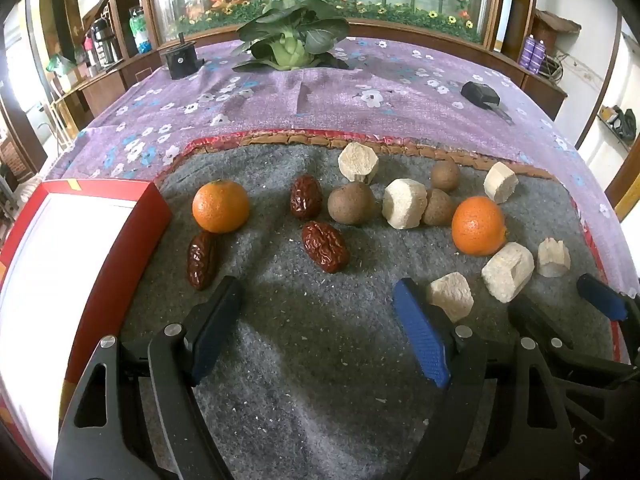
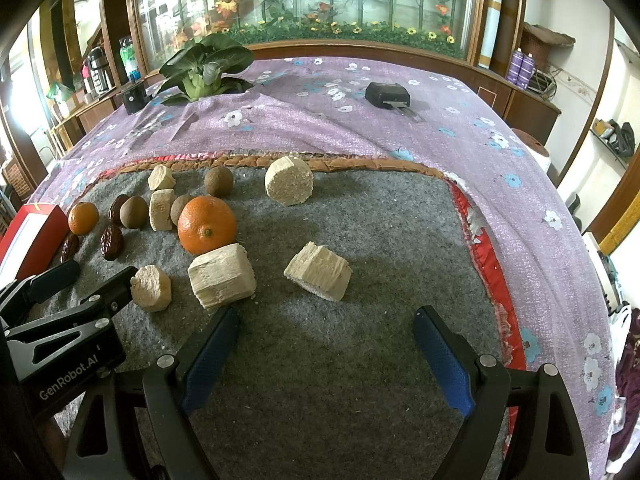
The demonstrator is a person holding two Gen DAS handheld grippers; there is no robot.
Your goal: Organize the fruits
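Note:
On a grey felt mat (image 1: 304,360) lie two oranges (image 1: 221,206) (image 1: 478,225), three red dates (image 1: 325,246), three brown round fruits (image 1: 351,203) and several pale cream chunks (image 1: 401,203). My left gripper (image 1: 318,300) is open and empty above the mat, just short of the dates. My right gripper (image 2: 326,328) is open and empty, near two cream chunks (image 2: 222,276) (image 2: 318,271) and the bigger orange (image 2: 207,224). The right gripper also shows in the left wrist view (image 1: 560,304), beside a chunk (image 1: 508,271).
A red box with a white inside (image 1: 52,280) stands at the mat's left edge. A purple flowered cloth (image 1: 320,96) covers the table. A leafy vegetable (image 1: 292,40), a black cube (image 1: 181,60) and a black device (image 1: 480,95) lie at the back.

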